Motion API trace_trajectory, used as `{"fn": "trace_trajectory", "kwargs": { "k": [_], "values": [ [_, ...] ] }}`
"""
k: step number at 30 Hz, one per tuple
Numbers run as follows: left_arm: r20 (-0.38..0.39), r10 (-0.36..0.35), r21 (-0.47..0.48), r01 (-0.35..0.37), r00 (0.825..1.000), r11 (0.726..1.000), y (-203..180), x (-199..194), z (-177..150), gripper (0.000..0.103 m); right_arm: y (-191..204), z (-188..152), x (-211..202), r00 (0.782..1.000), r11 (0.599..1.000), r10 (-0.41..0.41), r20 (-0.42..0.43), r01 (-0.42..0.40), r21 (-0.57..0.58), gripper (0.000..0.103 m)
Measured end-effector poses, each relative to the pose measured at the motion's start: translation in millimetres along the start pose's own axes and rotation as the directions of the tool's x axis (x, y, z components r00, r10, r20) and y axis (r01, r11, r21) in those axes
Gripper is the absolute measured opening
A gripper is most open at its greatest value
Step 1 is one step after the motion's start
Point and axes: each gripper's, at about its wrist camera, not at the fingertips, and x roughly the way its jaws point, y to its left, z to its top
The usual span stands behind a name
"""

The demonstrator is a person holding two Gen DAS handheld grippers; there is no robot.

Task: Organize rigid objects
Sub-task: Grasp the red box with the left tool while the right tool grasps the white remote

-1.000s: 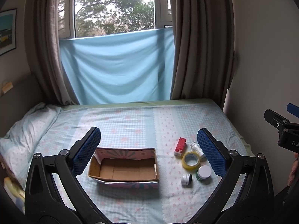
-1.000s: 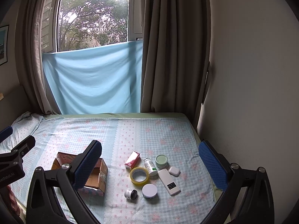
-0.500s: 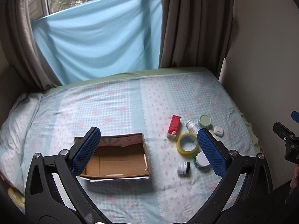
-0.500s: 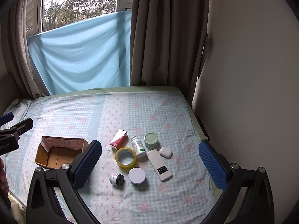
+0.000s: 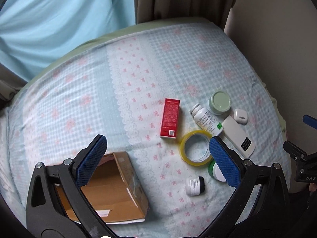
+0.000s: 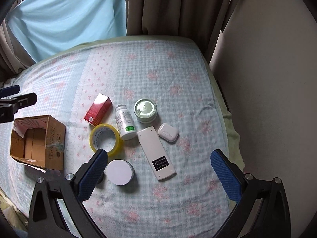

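An open cardboard box (image 5: 116,186) (image 6: 39,140) lies on the bed at the left. To its right lie a red carton (image 5: 170,118) (image 6: 98,109), a yellow tape roll (image 5: 196,147) (image 6: 105,138), a white pill bottle (image 5: 206,120) (image 6: 124,122), a green-lidded jar (image 5: 219,102) (image 6: 145,110), a white remote (image 5: 238,136) (image 6: 156,152), an earbud case (image 5: 240,116) (image 6: 168,132), a white-lidded jar (image 6: 119,172) and a small dark-capped jar (image 5: 194,185). My left gripper (image 5: 158,158) is open above the sheet between box and tape. My right gripper (image 6: 158,173) is open over the remote.
The bed has a blue checked sheet (image 6: 158,75) with pink bows. A beige wall (image 6: 267,79) borders its right side. Brown curtains (image 6: 174,6) and a light blue cloth (image 6: 65,17) hang behind the bed. The other gripper's tip (image 5: 305,154) shows at the right edge.
Both grippers have moved forward and tilted down toward the bed, so the objects look larger and the window has left the view. Both stay open. No object has moved.
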Motion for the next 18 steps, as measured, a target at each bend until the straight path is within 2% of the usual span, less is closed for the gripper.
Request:
{"fn": "trace_trajectory", "kwargs": {
  "k": [4,9,12,18],
  "values": [
    [-0.120,-0.016,0.036,0.021,0.993,0.999,-4.2,74.6,20.3,0.102,-1.7,11.8,56.9,0.996,0.997,-0.012,-0.090,0.005,-0.073,0.103],
    [-0.235,-0.006,0.079,0.025,0.972,0.997,-13.4,150.9,32.3,0.101,5.6,14.7,121.8,0.981,0.986,-0.020,-0.195,-0.013,-0.166,0.103],
    [-0.293,0.001,0.116,0.035,0.956,0.993,-21.6,185.1,33.2,0.099,13.5,6.9,155.8,0.962,0.977,-0.033,-0.270,-0.026,-0.213,0.103],
    [-0.379,0.029,0.185,0.045,0.925,0.982,-34.9,230.0,27.5,0.093,21.7,-8.8,202.9,0.910,0.969,-0.055,-0.410,-0.051,-0.243,0.092]
  ]
}}
